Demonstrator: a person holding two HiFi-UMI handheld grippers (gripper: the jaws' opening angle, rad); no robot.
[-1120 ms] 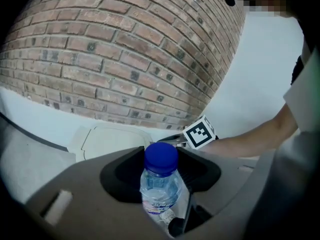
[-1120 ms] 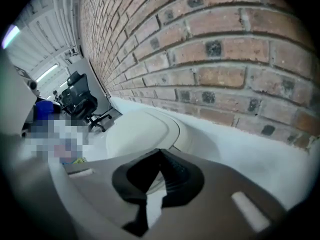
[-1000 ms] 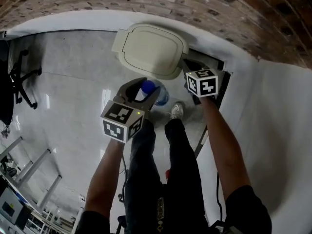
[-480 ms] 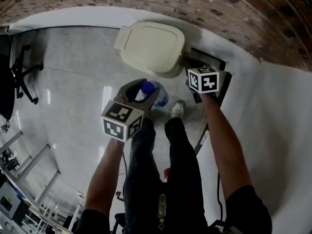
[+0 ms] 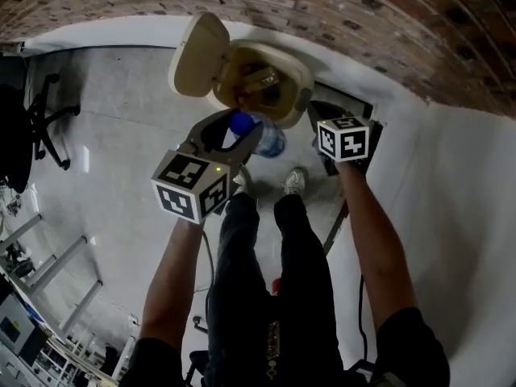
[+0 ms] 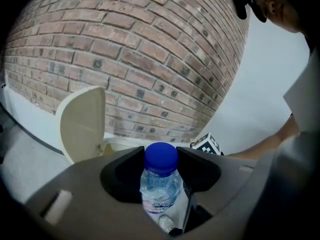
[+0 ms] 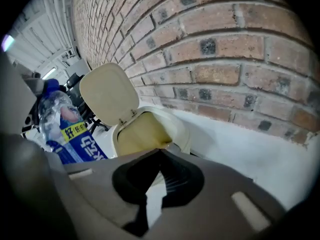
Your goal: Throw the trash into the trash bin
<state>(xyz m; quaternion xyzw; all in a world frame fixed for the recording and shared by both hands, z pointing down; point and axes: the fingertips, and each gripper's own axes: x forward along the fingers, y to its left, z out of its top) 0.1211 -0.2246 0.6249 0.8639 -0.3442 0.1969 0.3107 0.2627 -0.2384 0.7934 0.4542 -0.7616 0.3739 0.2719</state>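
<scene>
A clear plastic bottle [image 5: 266, 141] with a blue cap and a blue label is held between the jaws of my left gripper [image 5: 239, 129], cap pointing forward. It hangs just in front of the cream trash bin [image 5: 304, 89], below its rim. The bin's lid [image 5: 196, 53] stands swung up to the left, and brownish trash shows inside. In the left gripper view the bottle [image 6: 160, 186] fills the jaw gap, with the lid [image 6: 82, 124] beyond. My right gripper [image 5: 326, 123] is to the right of the bin. In its own view the right gripper [image 7: 160, 154] has its jaw tips together with nothing between them.
A brick wall [image 5: 387, 22] with a white base runs behind the bin. A black office chair [image 5: 36, 127] stands at the far left. A dark box [image 5: 359, 111] sits by the wall, right of the bin. The person's shoes [image 5: 293, 182] are just in front of the bin.
The bin lid has swung from shut to open. My left gripper has risen with the bottle toward the bin's mouth. The right gripper has hardly moved.
</scene>
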